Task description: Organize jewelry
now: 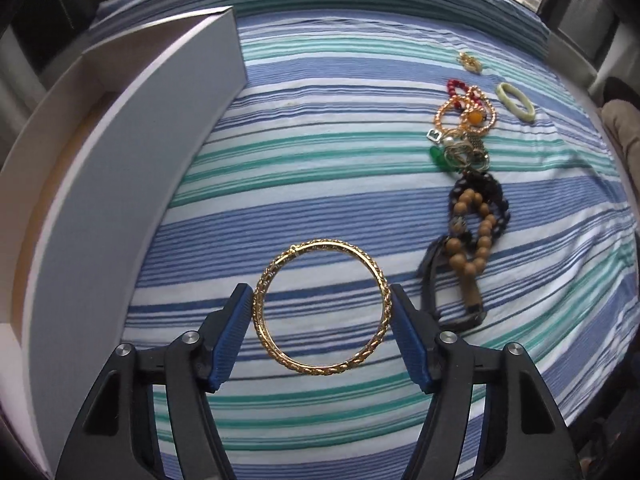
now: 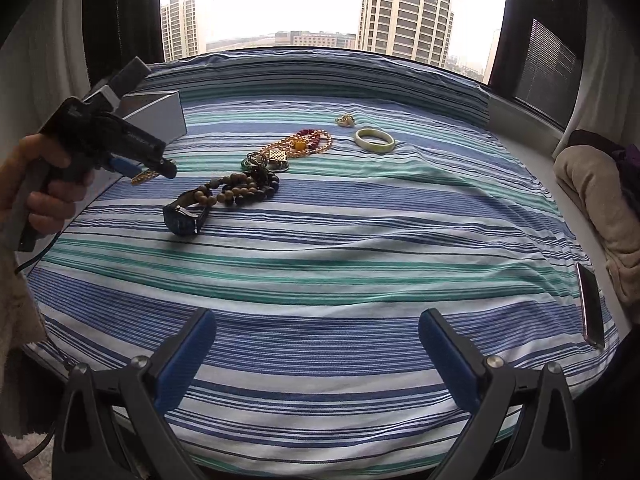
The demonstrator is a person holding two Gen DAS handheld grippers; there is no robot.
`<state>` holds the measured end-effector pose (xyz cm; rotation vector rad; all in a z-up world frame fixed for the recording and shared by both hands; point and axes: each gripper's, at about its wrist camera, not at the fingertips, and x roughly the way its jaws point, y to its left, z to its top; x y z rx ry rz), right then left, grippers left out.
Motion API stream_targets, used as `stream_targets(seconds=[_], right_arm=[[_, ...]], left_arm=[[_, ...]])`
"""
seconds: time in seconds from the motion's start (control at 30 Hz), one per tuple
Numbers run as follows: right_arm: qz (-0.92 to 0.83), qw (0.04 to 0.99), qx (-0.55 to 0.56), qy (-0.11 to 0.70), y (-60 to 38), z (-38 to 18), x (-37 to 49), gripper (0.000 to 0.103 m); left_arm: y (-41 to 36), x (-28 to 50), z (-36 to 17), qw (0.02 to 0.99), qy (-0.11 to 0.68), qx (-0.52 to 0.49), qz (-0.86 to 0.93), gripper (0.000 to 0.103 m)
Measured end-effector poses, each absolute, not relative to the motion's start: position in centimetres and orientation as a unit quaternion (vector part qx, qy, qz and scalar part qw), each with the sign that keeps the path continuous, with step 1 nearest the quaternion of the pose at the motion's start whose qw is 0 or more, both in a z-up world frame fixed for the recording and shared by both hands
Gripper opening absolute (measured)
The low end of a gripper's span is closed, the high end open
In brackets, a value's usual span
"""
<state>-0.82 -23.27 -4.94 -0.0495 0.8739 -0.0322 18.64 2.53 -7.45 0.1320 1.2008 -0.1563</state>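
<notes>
A gold bangle (image 1: 320, 245) spans the gap between the blue pads (image 1: 236, 328) of my left gripper (image 1: 320, 290), and both pads touch its rim just above the striped bedsheet (image 1: 320, 152). In the right wrist view the same gripper (image 2: 160, 168) sits at the far left in a hand, the bangle (image 2: 142, 178) at its tip. To its left stands an open white box (image 1: 132, 184). Wooden beads (image 1: 476, 240), a dark watch (image 1: 432, 280), gold chains (image 1: 468, 112) and a pale jade bangle (image 1: 516, 102) lie in a row on the right. My right gripper (image 2: 316, 344) hangs open over the sheet's near edge.
A small gold piece (image 2: 346, 120) lies at the far end of the row. A phone (image 2: 590, 304) rests at the bed's right edge, beside a beige cushion (image 2: 596, 200). A window with dark curtains runs behind the bed. Bare sheet (image 2: 340, 248) stretches between my right gripper and the jewelry.
</notes>
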Motion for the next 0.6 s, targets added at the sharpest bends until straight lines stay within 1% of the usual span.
stream_targets(seconds=[0.1, 0.2, 0.27, 0.3, 0.33, 0.47, 0.6], right_arm=[[-0.001, 0.906, -0.02, 0.423, -23.0, -5.1, -0.5, 0.103], [0.045, 0.908, 0.008, 0.416, -23.3, -4.6, 1.1, 0.103], [0.067, 0.906, 0.027, 0.416, -23.6, -4.3, 2.0, 0.103], [0.111, 0.901, 0.08, 0.412, -24.4, -3.7, 4.4, 0.103], [0.129, 0.893, 0.111, 0.418, -24.7, -3.8, 5.9, 0.103], [0.162, 0.835, 0.223, 0.477, -24.9, -6.1, 12.4, 0.103], [0.184, 0.779, 0.313, 0.512, -23.2, -9.8, 16.5, 0.103]], left_arm=[[4.6, 16.3, -9.1, 0.821, 0.565, 0.078, -0.042, 0.069], [6.4, 14.8, -9.8, 0.824, 0.561, 0.077, -0.029, 0.071], [6.5, 14.4, -9.7, 0.832, 0.55, 0.066, -0.024, 0.079], [6.8, 14.0, -9.4, 0.838, 0.542, 0.056, -0.024, 0.088], [6.8, 13.6, -9.0, 0.845, 0.533, 0.044, -0.026, 0.093], [8.1, 11.3, -7.6, 0.857, 0.514, 0.008, -0.027, 0.094], [9.4, 8.6, -6.7, 0.865, 0.501, -0.002, -0.017, 0.094]])
